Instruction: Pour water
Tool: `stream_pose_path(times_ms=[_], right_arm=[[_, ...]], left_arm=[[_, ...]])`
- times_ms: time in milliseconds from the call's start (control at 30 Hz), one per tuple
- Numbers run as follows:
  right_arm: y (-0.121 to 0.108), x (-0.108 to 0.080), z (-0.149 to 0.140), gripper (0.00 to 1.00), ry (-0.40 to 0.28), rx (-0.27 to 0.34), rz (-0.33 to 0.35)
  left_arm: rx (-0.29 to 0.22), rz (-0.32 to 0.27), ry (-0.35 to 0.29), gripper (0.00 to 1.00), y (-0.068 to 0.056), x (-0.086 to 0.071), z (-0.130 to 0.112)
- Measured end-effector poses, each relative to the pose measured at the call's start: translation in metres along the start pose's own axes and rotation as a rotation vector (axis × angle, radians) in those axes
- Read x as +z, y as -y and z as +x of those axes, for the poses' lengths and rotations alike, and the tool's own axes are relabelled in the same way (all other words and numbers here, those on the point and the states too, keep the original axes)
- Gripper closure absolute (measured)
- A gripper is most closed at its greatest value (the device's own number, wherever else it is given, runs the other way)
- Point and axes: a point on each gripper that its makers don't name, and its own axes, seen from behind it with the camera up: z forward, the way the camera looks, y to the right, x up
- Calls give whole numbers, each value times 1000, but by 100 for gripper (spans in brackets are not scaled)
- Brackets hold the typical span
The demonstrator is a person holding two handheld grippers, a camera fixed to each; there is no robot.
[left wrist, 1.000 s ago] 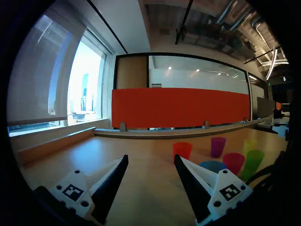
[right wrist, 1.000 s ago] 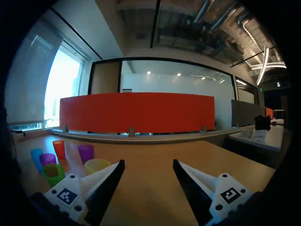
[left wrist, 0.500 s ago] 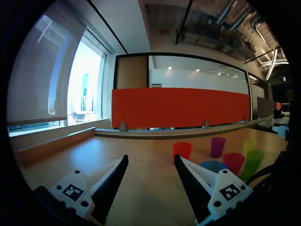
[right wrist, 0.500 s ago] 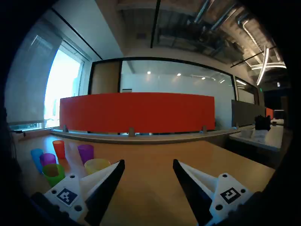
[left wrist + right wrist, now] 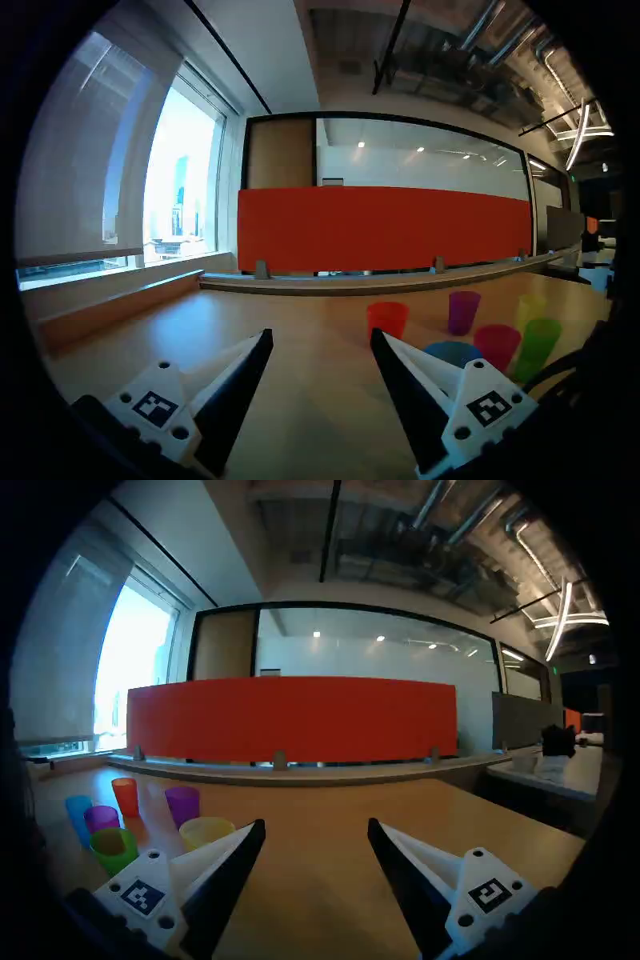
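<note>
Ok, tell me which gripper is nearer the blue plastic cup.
Left. The blue plastic cup sits just beyond the tip of the left gripper's right-hand finger. From the right gripper it stands farther away, well off to the left of its fingers.

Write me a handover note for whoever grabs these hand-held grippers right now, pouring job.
The left hand-held gripper is open, empty, low over the wooden table. The right hand-held gripper is open, empty.
Six upright cups cluster on the table, right of the left one, left of the right one: orange cup, purple cup, yellow cup, green cup, pink cup, blue cup.
Done: nothing grasped yet.
Left: grasp a cup holding water and pour; I cannot tell which, if any, holds water.
</note>
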Motion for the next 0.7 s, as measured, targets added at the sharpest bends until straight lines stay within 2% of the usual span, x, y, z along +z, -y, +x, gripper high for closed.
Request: stream_pose_path(times_ms=[200, 333, 700], right_arm=[[0, 0, 0, 1, 0, 0, 0], [0, 0, 0, 1, 0, 1, 0], [0, 0, 0, 1, 0, 0, 0]], left_arm=[[-1, 0, 0, 9, 0, 1, 1], [-2, 1, -1, 0, 0, 1, 0], [-2, 0, -1, 0, -1, 1, 0]])
